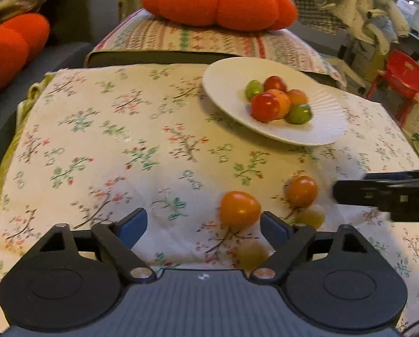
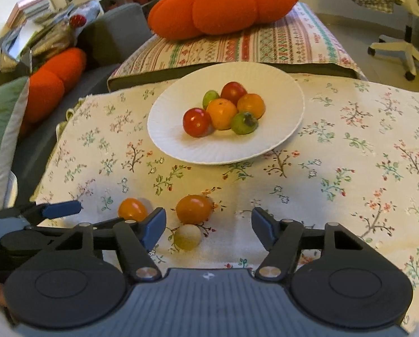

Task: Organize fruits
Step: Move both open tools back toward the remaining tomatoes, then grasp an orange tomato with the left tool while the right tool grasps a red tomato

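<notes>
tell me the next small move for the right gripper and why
Probably ease the right gripper forward and down around the orange fruit. It lies loose on the floral cloth just ahead of the open jaws, while the white plate already holds six.

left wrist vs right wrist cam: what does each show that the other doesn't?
Left wrist only: a red plastic chair at far right, and a blurred yellowish fruit just ahead of the open left gripper.
Right wrist only: a white office-chair base and a green cushion at the left edge.
Both: the white plate holding six fruits, two orange fruits and a pale one loose on the floral cloth, and the orange pumpkin cushion.
</notes>
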Action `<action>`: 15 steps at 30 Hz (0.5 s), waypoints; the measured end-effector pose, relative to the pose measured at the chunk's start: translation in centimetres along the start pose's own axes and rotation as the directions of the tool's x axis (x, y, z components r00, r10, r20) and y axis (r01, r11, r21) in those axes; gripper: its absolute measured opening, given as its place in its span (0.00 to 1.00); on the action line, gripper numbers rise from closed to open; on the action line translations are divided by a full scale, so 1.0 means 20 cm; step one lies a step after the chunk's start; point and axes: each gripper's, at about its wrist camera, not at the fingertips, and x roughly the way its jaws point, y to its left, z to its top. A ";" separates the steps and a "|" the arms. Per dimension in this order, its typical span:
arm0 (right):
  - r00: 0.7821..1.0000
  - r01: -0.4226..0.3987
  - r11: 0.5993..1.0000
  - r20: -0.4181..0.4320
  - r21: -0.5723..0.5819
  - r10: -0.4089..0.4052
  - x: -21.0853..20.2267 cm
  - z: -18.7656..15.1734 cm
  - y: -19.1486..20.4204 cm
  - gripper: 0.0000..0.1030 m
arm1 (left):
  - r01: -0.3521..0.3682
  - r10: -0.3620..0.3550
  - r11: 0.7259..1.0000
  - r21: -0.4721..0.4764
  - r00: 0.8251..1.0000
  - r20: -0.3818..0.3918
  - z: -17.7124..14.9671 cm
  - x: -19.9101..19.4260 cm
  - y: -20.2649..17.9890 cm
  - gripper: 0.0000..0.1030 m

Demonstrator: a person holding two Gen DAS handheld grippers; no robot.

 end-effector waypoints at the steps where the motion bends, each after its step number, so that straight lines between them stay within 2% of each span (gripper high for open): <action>1: 1.000 0.001 1.000 -0.001 -0.008 -0.001 0.01 0.00 0.01 0.60 | 0.000 0.000 1.000 0.016 1.000 0.009 0.00 0.00 -0.01 0.67; 5: 1.000 -0.004 0.998 0.003 -0.057 0.005 0.05 0.00 0.05 0.57 | -0.009 0.007 0.994 0.113 1.000 0.018 0.00 0.03 -0.08 0.49; 9: 1.000 -0.014 0.997 -0.015 -0.081 0.012 0.11 -0.01 0.08 0.52 | 0.021 -0.023 0.994 0.106 1.000 0.021 0.01 0.06 -0.07 0.36; 13: 1.000 -0.023 0.997 -0.021 -0.071 0.022 0.14 0.00 0.08 0.46 | 0.029 -0.033 0.990 0.135 0.999 0.025 0.00 0.07 -0.09 0.14; 15: 0.999 -0.017 0.997 -0.031 -0.075 0.014 0.16 0.00 0.08 0.35 | 0.027 -0.032 0.989 0.142 0.999 0.027 -0.01 0.07 -0.09 0.14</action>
